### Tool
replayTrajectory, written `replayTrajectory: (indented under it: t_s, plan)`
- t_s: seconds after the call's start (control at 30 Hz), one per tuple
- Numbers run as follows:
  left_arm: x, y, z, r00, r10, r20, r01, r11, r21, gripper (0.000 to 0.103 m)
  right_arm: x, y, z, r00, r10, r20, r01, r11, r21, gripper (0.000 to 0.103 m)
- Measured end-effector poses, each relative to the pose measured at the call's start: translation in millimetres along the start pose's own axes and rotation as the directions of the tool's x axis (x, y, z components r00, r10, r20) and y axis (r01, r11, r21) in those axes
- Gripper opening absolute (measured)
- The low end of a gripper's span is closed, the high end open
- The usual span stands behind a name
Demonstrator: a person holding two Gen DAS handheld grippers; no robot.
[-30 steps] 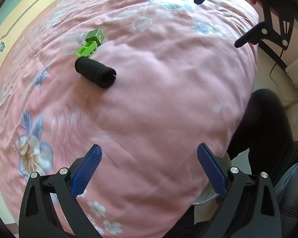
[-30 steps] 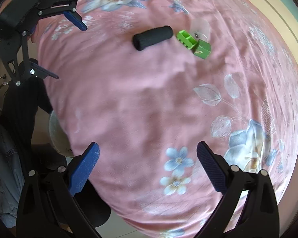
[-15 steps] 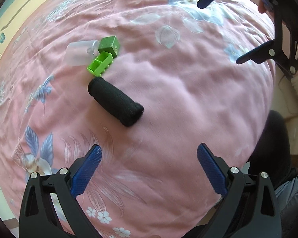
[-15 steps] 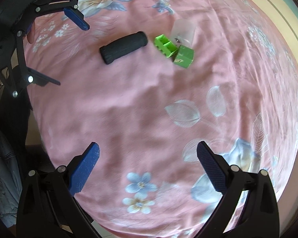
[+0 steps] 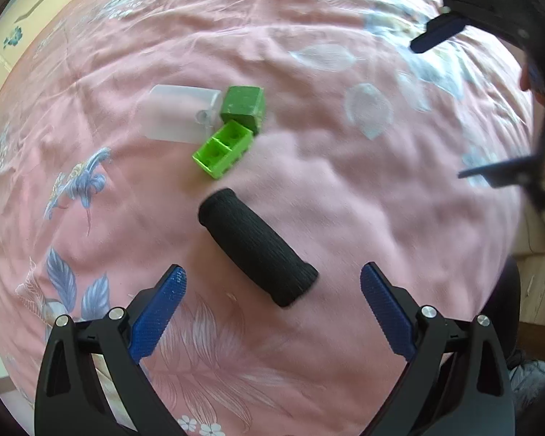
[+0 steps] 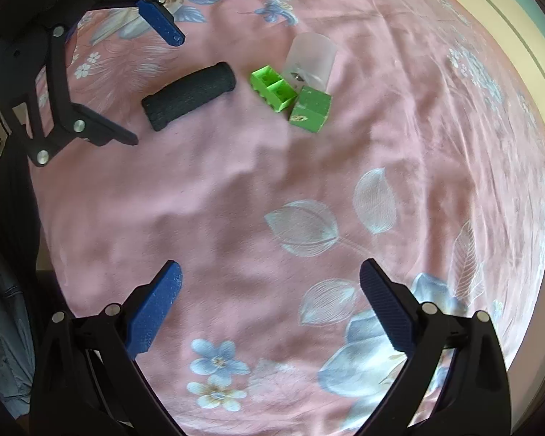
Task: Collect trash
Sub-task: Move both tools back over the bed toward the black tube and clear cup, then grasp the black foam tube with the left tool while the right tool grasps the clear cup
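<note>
A black ribbed foam cylinder (image 5: 258, 246) lies on its side on the pink floral bedspread (image 5: 345, 189), and everything else sits in relation to it. Just beyond its far end is a bright green two-cell plastic block (image 5: 222, 149), open cells up, close to the cylinder but not touching it. Touching that block on the far side is a darker green cube (image 5: 242, 106), and beside both lies a frosted translucent plastic cup (image 5: 178, 112) on its side, its mouth against the green pieces. The left gripper (image 5: 270, 287) hangs over the near end of the cylinder with its blue-padded fingers spread wide, one on either side of that end, holding nothing; nothing stands between it and the cylinder. The right gripper (image 6: 270, 283) is also wide open and empty, well away from the cylinder over a patch of printed white leaves and blue flowers. In the right wrist view the cylinder (image 6: 189, 96) lies near the left gripper (image 6: 152, 80), with the two-cell block (image 6: 272, 88), the cube (image 6: 310, 109) and the cup (image 6: 310, 60) just past its other end. The bedspread (image 6: 236, 200) is softly rumpled. Beyond the cup a cream and teal wall (image 6: 508, 11) runs behind the bed, and on the cylinder's near side, past the bed edge, a person's dark clothing (image 6: 11, 236) shows.
</note>
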State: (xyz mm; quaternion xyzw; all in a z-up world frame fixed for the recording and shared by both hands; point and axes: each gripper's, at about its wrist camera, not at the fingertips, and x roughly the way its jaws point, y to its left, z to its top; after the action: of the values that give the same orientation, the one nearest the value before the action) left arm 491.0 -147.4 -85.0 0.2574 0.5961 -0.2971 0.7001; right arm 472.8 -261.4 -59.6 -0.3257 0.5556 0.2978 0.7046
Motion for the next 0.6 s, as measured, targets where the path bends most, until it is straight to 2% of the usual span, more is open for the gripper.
replayTrajectory:
  t_s: [0.17,0.6]
  plan:
    - [16,2,8,1.0,-0.002,-0.031,0.002,1.0,-0.005,0.098,2,-11,9,0.999,-0.005,0.032,0.005,1.0,0.002,0.096]
    - [40,16,19,1.0,0.004,-0.028,-0.005,1.0,-0.021,0.098,23,-54,64,0.992,0.021,0.122,-0.034,0.994,0.106,0.096]
